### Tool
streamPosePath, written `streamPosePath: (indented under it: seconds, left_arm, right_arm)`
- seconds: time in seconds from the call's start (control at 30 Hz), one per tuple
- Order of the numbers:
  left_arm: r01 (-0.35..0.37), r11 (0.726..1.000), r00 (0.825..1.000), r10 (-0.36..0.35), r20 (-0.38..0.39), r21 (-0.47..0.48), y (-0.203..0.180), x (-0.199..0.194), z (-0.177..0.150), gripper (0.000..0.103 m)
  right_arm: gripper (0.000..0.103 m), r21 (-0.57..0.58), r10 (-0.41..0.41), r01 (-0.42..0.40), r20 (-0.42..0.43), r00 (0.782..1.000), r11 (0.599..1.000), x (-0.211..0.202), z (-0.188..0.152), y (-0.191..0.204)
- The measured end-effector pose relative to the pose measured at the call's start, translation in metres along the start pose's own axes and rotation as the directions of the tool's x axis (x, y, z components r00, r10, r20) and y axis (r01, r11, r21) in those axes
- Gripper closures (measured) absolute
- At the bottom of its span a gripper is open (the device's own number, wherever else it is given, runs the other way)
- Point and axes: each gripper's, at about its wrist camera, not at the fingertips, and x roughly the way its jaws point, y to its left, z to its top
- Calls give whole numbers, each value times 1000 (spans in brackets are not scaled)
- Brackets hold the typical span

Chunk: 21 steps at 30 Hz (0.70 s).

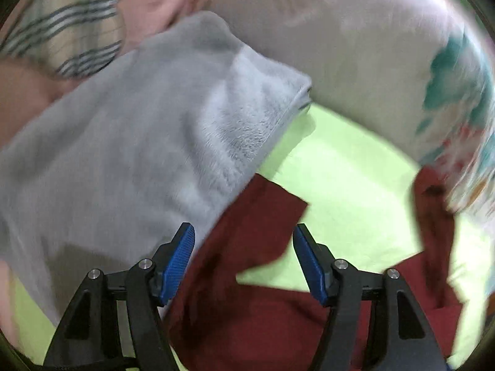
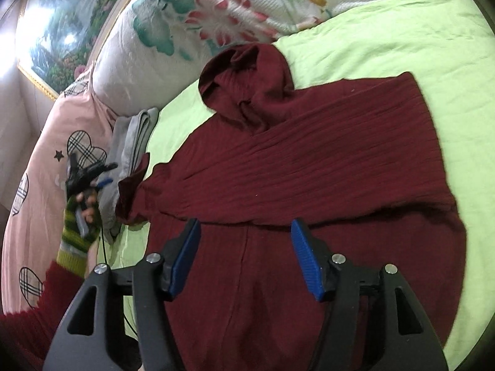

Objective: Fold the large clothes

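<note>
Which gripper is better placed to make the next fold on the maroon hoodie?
Probably the right. The right gripper hangs open directly over the hoodie, spread on the green sheet. The left gripper, also open, sits at the hoodie's edge beside folded grey cloth.

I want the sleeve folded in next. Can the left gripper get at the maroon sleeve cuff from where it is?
Probably yes: the left gripper hangs open over the cuff, nothing between them; the grey towel only borders its left side.

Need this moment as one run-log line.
left gripper: open, empty | right gripper: open, empty, over maroon hoodie | hoodie: partly folded on green sheet | grey folded cloth: beside hoodie
</note>
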Motion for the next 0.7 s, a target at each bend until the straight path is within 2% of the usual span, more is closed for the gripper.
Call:
streamPosePath:
  seconds: [0.03, 0.1, 0.2, 0.27, 0.33, 0.43, 0.47, 0.57, 0.63, 0.7]
  left_arm:
    - [-44, 997, 999, 46, -26, 55, -9, 15, 2, 42]
    - [-73, 988, 991, 88, -101, 137, -24, 45, -8, 49]
    - [-111, 969, 976, 149, -161, 219, -37, 79, -28, 49]
    - [-122, 968, 975, 159, -158, 220, -35, 88, -34, 43]
    - [-104, 977, 980, 132, -146, 184, -31, 86, -33, 43]
    - [-99, 975, 979, 132, -159, 201, -33, 83, -30, 43]
    - [-81, 979, 982, 110, -152, 185, -31, 79, -27, 43]
    - [32, 994, 994, -20, -110, 107, -21, 60, -21, 42]
    - [32, 987, 991, -10, -137, 155, -27, 66, -22, 34]
    - [28, 975, 977, 20, -211, 220, -39, 82, -29, 33]
  right_arm:
    - [41, 8, 6, -6, -11, 1000, 1000, 5, 1, 1]
    - [41, 26, 20, -19, -33, 999, 999, 13, 2, 3]
    - [41, 38, 32, -30, -38, 999, 999, 19, 3, 4]
    - [41, 37, 26, -24, -41, 999, 999, 20, 3, 5]
    - [41, 44, 22, -21, -39, 999, 999, 20, 4, 3]
    - [41, 46, 13, -11, -45, 999, 999, 21, 3, 3]
    - [41, 46, 11, -8, -50, 999, 999, 21, 4, 3]
    - [41, 53, 23, -21, -44, 999, 998, 21, 3, 4]
    - [41, 56, 19, -16, -43, 999, 998, 22, 2, 5]
    - [41, 61, 26, -23, -52, 998, 998, 26, 1, 5]
